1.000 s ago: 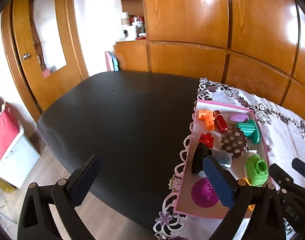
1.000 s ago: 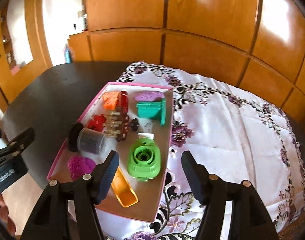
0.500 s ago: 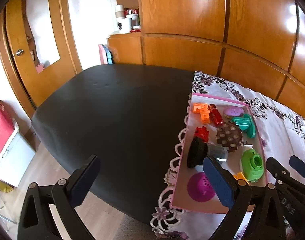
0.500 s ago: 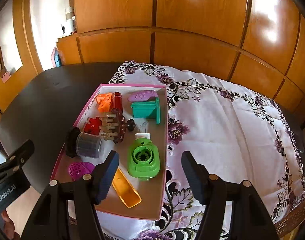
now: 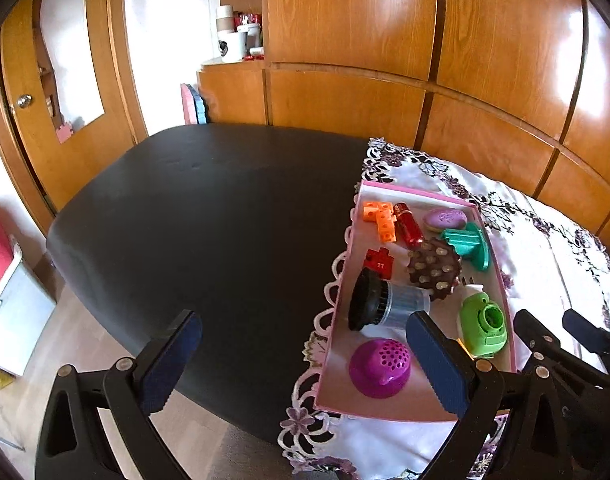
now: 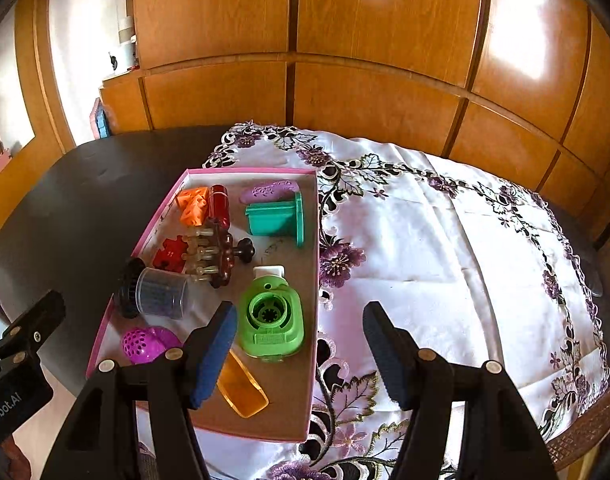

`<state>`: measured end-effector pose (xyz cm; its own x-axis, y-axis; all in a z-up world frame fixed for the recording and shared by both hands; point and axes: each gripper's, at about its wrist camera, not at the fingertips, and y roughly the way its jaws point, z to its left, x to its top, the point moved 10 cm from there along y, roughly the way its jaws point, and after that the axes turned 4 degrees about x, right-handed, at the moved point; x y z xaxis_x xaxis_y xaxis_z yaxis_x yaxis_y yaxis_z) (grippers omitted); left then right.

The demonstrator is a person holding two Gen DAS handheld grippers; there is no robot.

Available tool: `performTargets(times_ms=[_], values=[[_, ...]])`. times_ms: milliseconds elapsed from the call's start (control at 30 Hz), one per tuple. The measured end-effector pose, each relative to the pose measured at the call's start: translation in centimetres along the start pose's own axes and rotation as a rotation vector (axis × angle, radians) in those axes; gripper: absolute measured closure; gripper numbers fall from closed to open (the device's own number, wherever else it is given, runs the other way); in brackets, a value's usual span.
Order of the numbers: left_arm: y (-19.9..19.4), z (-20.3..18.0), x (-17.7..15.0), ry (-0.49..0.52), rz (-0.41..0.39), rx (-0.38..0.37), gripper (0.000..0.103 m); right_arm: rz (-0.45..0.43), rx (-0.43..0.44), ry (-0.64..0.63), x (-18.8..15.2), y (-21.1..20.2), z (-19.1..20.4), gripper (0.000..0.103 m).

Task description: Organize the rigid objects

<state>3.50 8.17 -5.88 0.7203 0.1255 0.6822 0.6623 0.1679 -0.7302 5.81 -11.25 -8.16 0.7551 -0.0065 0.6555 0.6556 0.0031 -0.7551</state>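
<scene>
A pink-rimmed tray (image 6: 241, 171) (image 5: 419, 195) lies on the white embroidered cloth and holds several small rigid objects: a green round-holed piece (image 6: 271, 322) (image 5: 483, 330), a teal spool (image 6: 277, 218), an orange scoop (image 6: 241, 386), a purple perforated dome (image 5: 381, 366) (image 6: 143, 344), a clear jar with black lid (image 5: 385, 306) (image 6: 155, 294), a brown studded disc (image 5: 435, 268), a red cylinder (image 5: 409, 226), orange blocks (image 5: 379, 214). My left gripper (image 5: 305, 364) is open and empty above the near left of the tray. My right gripper (image 6: 299, 352) is open and empty over the tray's near right edge.
The table's left half is bare black surface (image 5: 209, 216); its right half carries the floral cloth (image 6: 445, 248). Wooden wall panels (image 6: 345, 92) stand right behind the table. A door (image 5: 65, 92) and a shelf with jars (image 5: 237, 42) are at the far left.
Both grippers have drawn back and risen a little, so the tray sits lower and more fully in view. Both stay open and empty. Nothing in the tray moved.
</scene>
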Motion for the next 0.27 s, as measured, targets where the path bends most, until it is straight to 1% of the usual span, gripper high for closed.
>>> performTargets(times_ms=[133, 267], values=[[-0.07, -0.15, -0.06, 0.001, -0.002, -0.007, 0.0, 0.001, 0.0, 0.001, -0.07, 0.06, -0.07, 0.037], [-0.52, -0.47, 0.21, 0.025, -0.031, 0.006, 0.0, 0.002, 0.002, 0.008, -0.09, 0.1, -0.28, 0.037]])
